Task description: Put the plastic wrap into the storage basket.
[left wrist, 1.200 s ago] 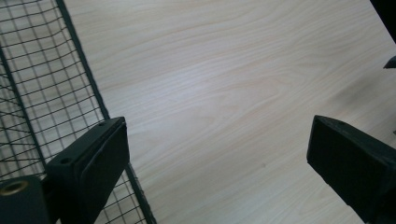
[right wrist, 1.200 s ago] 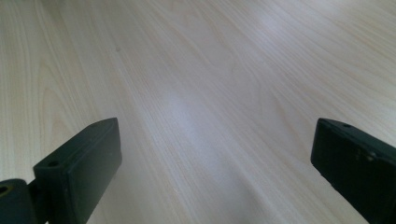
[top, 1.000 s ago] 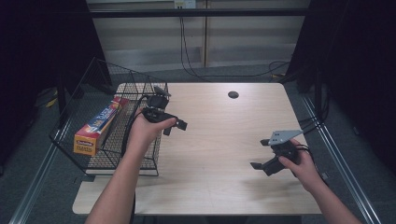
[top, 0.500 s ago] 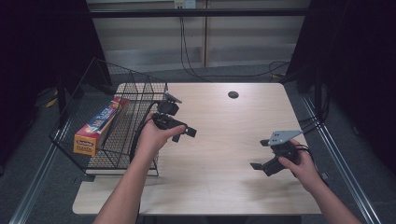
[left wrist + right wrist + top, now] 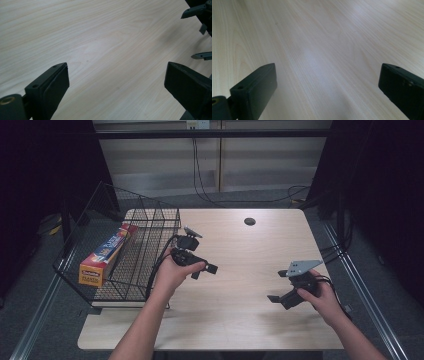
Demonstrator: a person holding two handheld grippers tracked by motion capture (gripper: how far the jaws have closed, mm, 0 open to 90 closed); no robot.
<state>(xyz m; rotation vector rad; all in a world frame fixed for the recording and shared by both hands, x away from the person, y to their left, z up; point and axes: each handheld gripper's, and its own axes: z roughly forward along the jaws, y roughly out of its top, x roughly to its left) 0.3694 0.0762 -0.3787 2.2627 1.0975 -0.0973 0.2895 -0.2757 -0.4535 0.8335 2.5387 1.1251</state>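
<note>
My left gripper point(image 5: 204, 271) hovers over the wooden table point(image 5: 240, 245), just right of a black wire basket point(image 5: 161, 226). Its jaws stand wide apart in the left gripper view point(image 5: 116, 75), with only bare wood between them. A long orange and blue box point(image 5: 102, 256) lies in the basket's left side. My right gripper point(image 5: 278, 285) is held low over the table's right part, jaws pointing left. They are spread wide in the right gripper view point(image 5: 327, 75), with nothing between them. The right gripper's fingers point(image 5: 193, 11) show at the top right of the left gripper view.
The basket overhangs the table's left edge. A round cable hole point(image 5: 249, 221) sits near the far edge of the table. Cables point(image 5: 200, 175) hang behind it. Dark curtains close in both sides.
My left gripper has moved right, from over the basket's rim out over the table. The right gripper has stayed where it was.
</note>
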